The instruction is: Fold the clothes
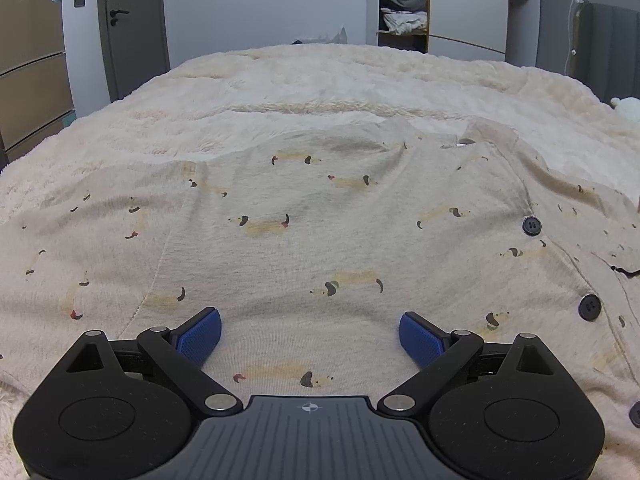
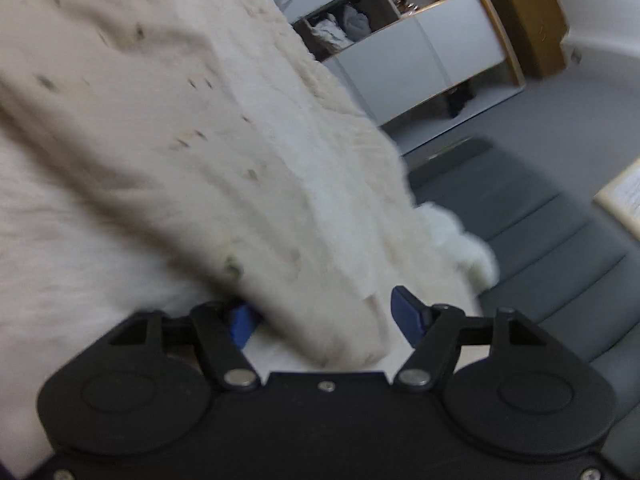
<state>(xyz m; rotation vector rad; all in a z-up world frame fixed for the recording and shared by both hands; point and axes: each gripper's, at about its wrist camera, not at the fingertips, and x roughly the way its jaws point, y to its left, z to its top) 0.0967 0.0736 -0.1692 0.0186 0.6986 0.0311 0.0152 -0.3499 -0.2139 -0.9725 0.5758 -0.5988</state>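
- The left claw (image 1: pixel 310 336) hangs low at the bottom centre of its frame, released, its blue pads (image 1: pixel 200 338) spread wide with only cloth showing between them.
- Under it, the pyjama top (image 1: pixel 304 232) lies spread on the bed, beige with small dachshund prints, filling the middle of the frame.
- Dark buttons (image 1: pixel 531 226) run down the top's right side toward the lower right corner.
- In the right wrist view, much blurred, the right claw (image 2: pixel 324 316) sits at the bottom centre with a sleeve (image 2: pixel 200 152) of the same printed cloth passing between its pads; a clear gap shows on the right side, so it is not clenched on it.
- The cream fleece blanket (image 1: pixel 320 80) covers the bed beyond the top.
- Farther back, upper left of the left view, stands a grey door (image 1: pixel 134 20).
- At the upper right, an open wardrobe shelf (image 1: pixel 402 8) holds piled clothes.
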